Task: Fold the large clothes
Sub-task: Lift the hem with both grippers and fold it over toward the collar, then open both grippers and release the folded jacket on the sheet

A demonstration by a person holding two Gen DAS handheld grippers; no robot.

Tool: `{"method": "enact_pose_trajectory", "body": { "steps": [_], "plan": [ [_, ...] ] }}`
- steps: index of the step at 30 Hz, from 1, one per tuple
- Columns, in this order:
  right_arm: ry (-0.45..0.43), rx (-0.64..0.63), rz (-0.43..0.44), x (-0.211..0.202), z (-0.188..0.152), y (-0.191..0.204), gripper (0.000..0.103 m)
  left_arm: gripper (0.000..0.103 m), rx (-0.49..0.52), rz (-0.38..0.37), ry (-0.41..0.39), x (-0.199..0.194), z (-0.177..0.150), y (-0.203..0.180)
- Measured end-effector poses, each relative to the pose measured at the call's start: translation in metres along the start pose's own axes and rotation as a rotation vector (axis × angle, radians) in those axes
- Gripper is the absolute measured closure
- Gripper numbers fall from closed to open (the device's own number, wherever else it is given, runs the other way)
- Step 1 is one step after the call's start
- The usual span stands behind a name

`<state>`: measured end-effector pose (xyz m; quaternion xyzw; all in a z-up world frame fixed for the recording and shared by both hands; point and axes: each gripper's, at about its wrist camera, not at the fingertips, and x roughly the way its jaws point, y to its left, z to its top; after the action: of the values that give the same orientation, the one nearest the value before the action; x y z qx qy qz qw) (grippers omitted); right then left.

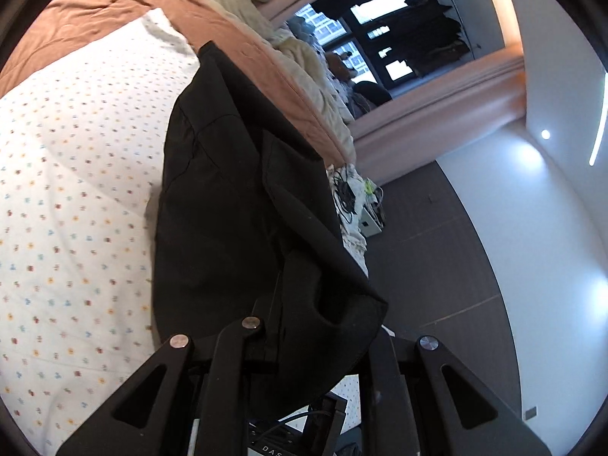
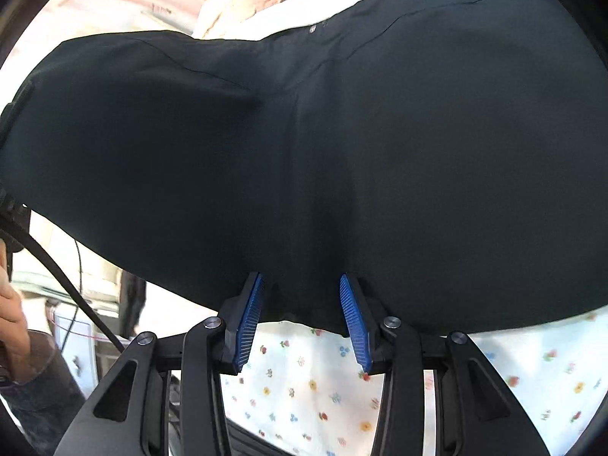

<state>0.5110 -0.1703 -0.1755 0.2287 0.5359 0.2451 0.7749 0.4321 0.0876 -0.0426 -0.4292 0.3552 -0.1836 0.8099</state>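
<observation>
Black garment (image 2: 304,159) just ahead of wide-open, empty right tool (image 2: 302,319); left tool's (image 1: 304,345) grip hidden under fabric.

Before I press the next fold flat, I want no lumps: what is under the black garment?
Under the black garment only the floral bedsheet shows, at its near edge and beside it. Anything beneath the garment's middle is covered, so lumps there cannot be ruled out.

We are in a home bedroom: a bed with a white flower-dotted sheet (image 1: 76,190) fills the left, a terracotta quilted duvet (image 1: 95,11) upper left, pink curtains (image 1: 437,129) framing a window at upper right.
</observation>
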Motion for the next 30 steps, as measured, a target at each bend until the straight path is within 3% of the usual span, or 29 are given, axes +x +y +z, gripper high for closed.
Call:
{"method": "enact_pose_trajectory", "body": {
  "steps": [6,10,16,22,30],
  "plan": [
    [-0.095,0.056,0.011,-0.047,0.006,-0.042,0.063,0.088,0.054,0.003,0.054,0.035,-0.011,-0.033],
    [-0.171,0.098,0.016,-0.084,0.011,-0.075,0.053,0.088,0.079,0.008,0.101,0.061,-0.02,-0.046],
    [-0.297,0.169,-0.035,-0.133,0.007,-0.125,0.05,0.088,0.102,0.025,0.189,0.115,-0.039,-0.063],
    [-0.36,0.277,-0.066,-0.169,-0.009,-0.193,0.049,0.088,0.107,0.084,0.299,0.176,-0.071,-0.064],
    [-0.416,0.367,-0.082,-0.175,-0.034,-0.208,0.049,0.088,0.148,0.138,0.395,0.22,-0.121,-0.073]
  ]
}}
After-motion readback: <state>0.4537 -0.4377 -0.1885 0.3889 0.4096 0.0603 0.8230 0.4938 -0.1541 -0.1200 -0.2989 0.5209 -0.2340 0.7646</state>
